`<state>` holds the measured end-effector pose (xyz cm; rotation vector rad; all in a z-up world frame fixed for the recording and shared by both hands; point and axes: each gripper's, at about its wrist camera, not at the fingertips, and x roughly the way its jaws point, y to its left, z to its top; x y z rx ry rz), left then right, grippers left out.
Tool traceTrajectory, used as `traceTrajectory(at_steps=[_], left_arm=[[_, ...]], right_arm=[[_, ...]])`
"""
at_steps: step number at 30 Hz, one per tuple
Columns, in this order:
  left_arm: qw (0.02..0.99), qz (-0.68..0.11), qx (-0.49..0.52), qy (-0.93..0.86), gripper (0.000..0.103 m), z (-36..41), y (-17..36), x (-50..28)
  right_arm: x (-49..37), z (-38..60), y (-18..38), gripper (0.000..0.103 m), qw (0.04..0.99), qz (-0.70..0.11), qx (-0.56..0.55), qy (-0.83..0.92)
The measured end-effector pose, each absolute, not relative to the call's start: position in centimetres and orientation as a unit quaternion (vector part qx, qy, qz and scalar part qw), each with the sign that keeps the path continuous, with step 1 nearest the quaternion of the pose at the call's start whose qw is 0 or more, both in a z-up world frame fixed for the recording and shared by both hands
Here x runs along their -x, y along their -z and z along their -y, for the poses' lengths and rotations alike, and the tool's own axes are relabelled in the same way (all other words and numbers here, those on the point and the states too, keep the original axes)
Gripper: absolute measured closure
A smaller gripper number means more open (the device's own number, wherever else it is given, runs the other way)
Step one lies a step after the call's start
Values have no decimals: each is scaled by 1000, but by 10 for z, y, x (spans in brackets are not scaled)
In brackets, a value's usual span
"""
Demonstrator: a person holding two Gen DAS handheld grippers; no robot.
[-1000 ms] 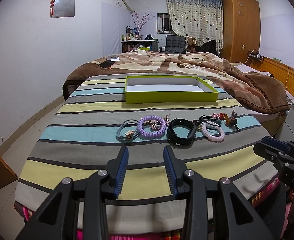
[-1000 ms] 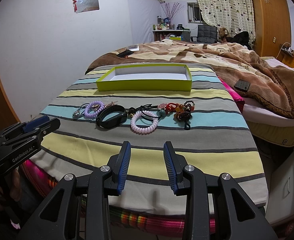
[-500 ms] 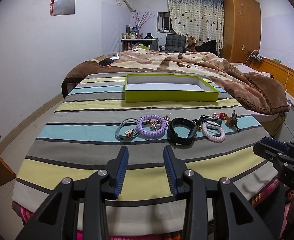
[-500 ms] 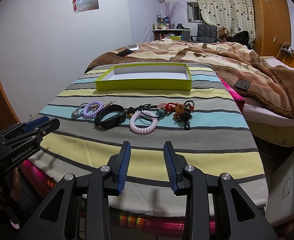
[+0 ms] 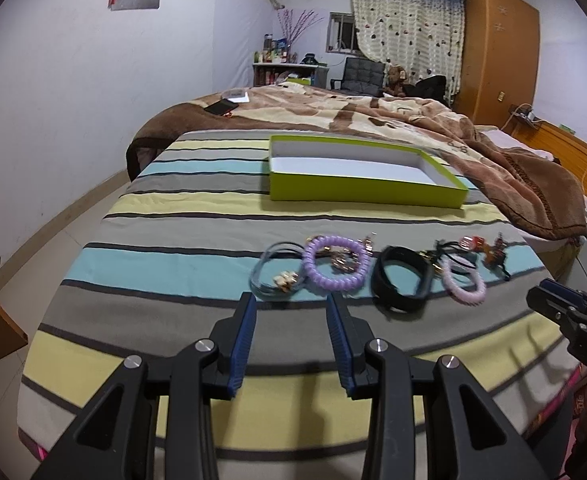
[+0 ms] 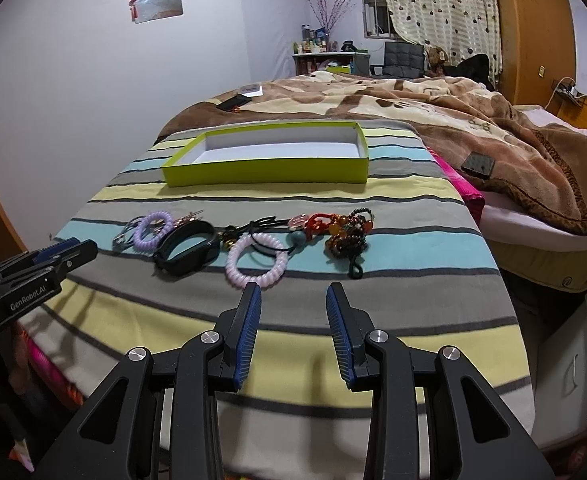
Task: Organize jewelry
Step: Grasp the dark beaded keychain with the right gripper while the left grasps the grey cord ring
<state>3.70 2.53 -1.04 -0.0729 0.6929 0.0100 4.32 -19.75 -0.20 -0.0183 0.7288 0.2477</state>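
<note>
Left claw [image 5: 291, 306] spread wide and empty, poised just short of the grey hair tie [image 5: 272, 279] and purple coil bracelet [image 5: 335, 262] on the striped bed cover [image 5: 165, 264]. Right claw [image 6: 293, 298] likewise parted and empty, nearly touching the pink coil bracelet [image 6: 256, 261], black band [image 6: 186, 249] ahead-left, bead cluster [image 6: 347, 236] ahead-right. Green box [image 6: 269, 168] farther ahead, holding nothing.
</note>
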Motion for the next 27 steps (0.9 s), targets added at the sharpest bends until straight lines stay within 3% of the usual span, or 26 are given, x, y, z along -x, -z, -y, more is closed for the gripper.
traceTrajectory(at_steps=[24, 26, 27], left_arm=[[911, -407, 59, -16, 65, -52, 31, -101], [911, -409, 53, -19, 67, -51, 31, -103], [911, -410, 48, -19, 72, -50, 31, -104]], right_arm=[[-135, 233, 24, 68, 896, -426, -92, -90], [-136, 234, 26, 69, 894, -429, -96, -93], [-136, 233, 27, 73, 894, -428, -96, -93]])
